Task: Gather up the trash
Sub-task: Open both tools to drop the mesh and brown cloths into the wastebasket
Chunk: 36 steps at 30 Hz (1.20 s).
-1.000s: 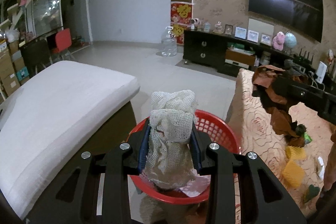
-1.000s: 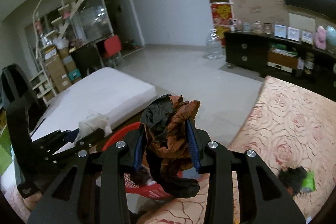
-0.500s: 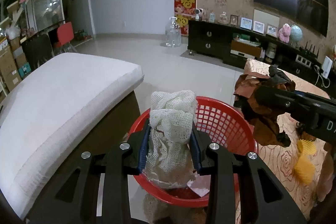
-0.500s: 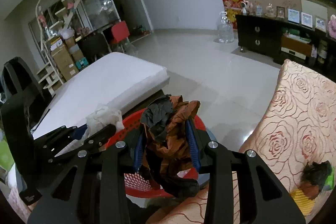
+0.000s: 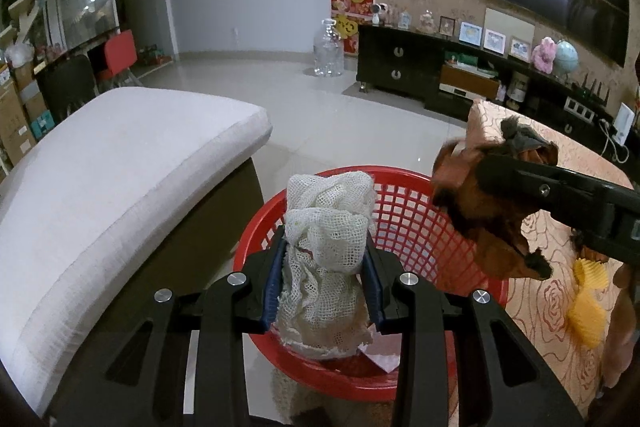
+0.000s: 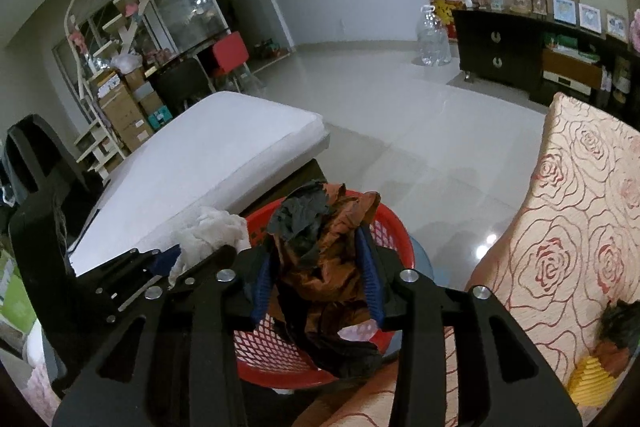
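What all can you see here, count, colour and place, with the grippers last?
Red plastic mesh basket: one, on the floor between bench and table.
White netted rag: one, clamped over the basket.
Crumpled brown and black wrapper: one, between the right gripper's jaws, over the basket.
White cushioned bench: one, left of the basket.
Rose-patterned tablecloth: one, peach, on the right.
Yellow ridged scraps: two, on the tablecloth.
Clear water jug: one, on the far floor.
Left gripper: black, shut on the rag.
Right gripper: black, jaws have just been opening, wrapper between them.

Rose-patterned cushion (image 6: 576,227) with yellow scrap (image 6: 592,381); red basket (image 5: 420,211) on floor (image 5: 320,115).
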Tool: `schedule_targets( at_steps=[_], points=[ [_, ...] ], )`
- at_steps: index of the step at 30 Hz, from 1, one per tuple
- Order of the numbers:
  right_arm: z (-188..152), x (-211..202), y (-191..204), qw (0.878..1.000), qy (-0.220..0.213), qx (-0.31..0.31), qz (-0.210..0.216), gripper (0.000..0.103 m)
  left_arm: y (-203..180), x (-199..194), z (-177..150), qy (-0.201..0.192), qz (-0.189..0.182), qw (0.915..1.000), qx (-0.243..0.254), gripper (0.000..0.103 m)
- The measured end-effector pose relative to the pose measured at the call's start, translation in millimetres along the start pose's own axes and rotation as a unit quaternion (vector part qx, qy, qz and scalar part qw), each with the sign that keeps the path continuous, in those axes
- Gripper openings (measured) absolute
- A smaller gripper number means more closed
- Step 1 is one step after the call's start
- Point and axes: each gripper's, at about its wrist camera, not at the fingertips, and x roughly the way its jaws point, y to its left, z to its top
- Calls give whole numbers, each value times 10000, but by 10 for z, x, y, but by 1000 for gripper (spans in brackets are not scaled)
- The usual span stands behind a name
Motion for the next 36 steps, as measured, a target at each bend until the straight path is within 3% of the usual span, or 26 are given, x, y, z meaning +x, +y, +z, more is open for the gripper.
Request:
schedule_targets(
  at_steps=[3,14,15,17,19,22,29,36],
  points=[
    [14,-39,-35,9998,-81,153,74,64,-8,31,-8,31,-22,10000,4,36],
    [41,-293,-176,9986,-396,276,-214,64,-67,69,7,18,-105,9999,75,42],
    [44,-314,-189,9984,-420,279,-238,64,-82,68,16,0,-111,9999,90,43],
    [38,-364,-205,9981,-475,275,-284,64,-121,45,27,-47,-125,9999,94,59],
    [25,-408,-211,9977,-523,256,-338,64,-126,11,40,-121,-142,9998,59,67],
    [3,-443,-229,9975,-557,262,-359,64,-148,-38,52,-222,-119,9997,74,74],
    [-7,-553,-283,9963,-652,275,-480,64,-203,-146,67,-379,-7,9991,173,80],
    [-56,-751,-318,9926,-870,225,-821,72,-199,-345,90,-620,72,9979,190,83]
  ],
)
